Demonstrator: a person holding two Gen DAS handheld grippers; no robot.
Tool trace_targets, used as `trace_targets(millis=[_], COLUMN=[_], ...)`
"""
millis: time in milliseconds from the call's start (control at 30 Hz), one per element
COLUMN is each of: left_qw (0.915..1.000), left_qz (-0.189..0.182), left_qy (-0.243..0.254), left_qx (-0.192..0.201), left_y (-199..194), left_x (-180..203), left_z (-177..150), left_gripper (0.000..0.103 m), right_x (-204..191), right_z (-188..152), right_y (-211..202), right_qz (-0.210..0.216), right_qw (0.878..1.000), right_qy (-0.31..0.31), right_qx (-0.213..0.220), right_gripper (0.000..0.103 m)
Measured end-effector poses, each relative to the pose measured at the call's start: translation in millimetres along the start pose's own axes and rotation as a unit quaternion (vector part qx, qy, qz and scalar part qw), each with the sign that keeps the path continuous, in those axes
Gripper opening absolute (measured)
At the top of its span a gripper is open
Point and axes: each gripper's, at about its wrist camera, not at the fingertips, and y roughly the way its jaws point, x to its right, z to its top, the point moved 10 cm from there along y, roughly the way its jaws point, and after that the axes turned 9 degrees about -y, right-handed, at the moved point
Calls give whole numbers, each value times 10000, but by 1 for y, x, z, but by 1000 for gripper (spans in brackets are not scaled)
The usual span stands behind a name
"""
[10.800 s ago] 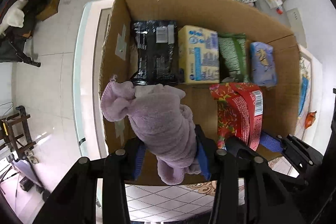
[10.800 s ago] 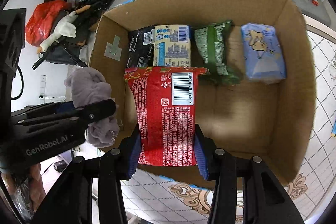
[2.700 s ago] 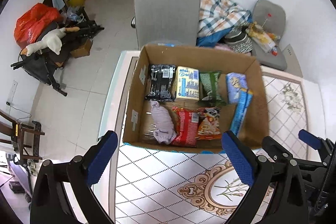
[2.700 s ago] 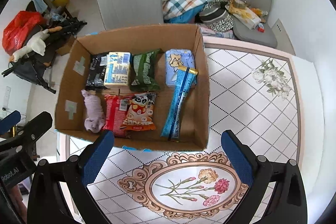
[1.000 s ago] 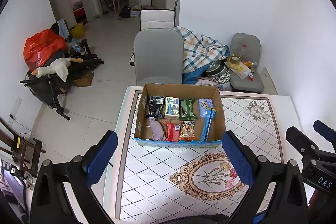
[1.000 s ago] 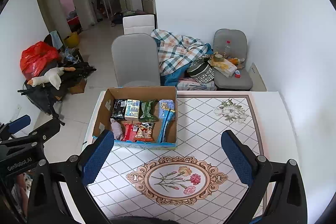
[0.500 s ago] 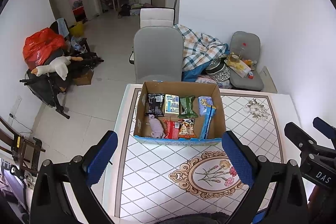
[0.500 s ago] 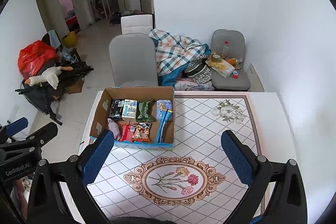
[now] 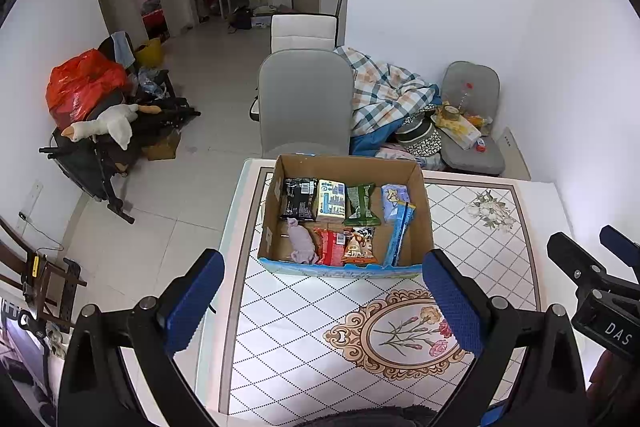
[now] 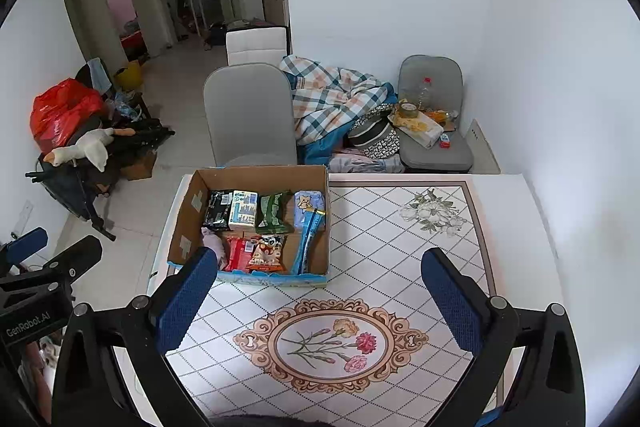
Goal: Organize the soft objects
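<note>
Left gripper and right gripper, jaws spread and holding nothing, hang above the near tabletop; the box sits at the far left edge, well beyond both; inside, packets line the far row, with the purple cloth near left beside the red packet.
</note>
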Motion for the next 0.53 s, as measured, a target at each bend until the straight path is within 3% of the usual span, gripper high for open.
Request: trace_targets(millis=[533], left_qw=[10000], left_qz=[38], left_qy=[19], left_qx=[21], left_y=[1], left_x=[-1], left_z=[0], left_gripper=[102], right_x=[-2], right_z=[1], right_y=[1], right_qz=[-24], right_qw=[10000], right_qy=[-10], right_qx=[-15], right_gripper=[103])
